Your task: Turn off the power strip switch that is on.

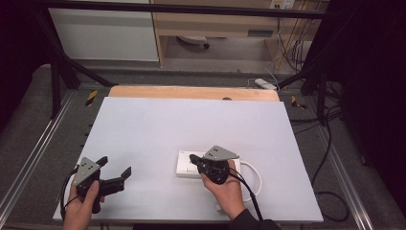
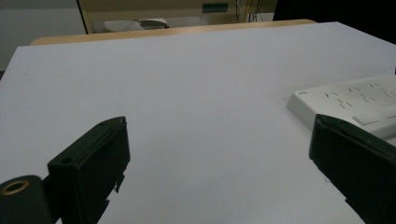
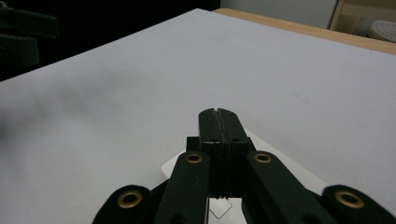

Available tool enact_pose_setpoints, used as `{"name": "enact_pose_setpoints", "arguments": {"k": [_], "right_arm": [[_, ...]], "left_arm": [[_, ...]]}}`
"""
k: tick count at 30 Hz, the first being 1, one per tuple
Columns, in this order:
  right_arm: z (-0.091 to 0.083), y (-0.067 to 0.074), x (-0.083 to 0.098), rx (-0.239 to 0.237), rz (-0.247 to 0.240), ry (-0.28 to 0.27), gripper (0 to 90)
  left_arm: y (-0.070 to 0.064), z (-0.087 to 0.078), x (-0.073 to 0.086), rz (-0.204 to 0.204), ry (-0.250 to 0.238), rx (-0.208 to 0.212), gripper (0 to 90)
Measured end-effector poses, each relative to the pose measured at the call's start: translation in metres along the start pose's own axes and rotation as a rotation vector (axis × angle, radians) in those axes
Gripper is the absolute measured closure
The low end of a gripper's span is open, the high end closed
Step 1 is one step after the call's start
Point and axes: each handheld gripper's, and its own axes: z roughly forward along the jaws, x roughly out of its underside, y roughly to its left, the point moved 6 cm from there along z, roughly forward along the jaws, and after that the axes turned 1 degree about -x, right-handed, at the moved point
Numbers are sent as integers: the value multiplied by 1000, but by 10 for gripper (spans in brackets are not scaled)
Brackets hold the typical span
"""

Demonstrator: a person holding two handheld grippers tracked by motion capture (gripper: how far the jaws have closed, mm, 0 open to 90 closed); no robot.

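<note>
- Right gripper, nearest the lens in its own view, has its two black jaws pressed flat together with nothing between them; the tips sit over the near-left end of the white power strip, at or just above its face, and I cannot tell whether they touch.
- Left gripper stands well to the left of the power strip, jaws spread wide and empty, resting low over the white table.
- Power strip lies flat on the table, its white cable looping off its right end.
- Judging by the closed tip over the strip, the step in hand looks like pressing its switch.
- Next move calls for a short, straight push down, while the strip could slide unless steadied.
</note>
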Motion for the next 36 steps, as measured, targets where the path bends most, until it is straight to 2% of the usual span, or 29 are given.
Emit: {"name": "enact_pose_setpoints", "arguments": {"k": [13,26,36], "right_arm": [[6,-3,10,-6,0,69,899],[18,2,20,-50,-10,162,900],[24,2,21,-63,-15,201,900]], "left_arm": [[0,0,0,3,0,0,55],[0,0,0,3,0,2,55],[-1,1,0,2,1,3,55]]}}
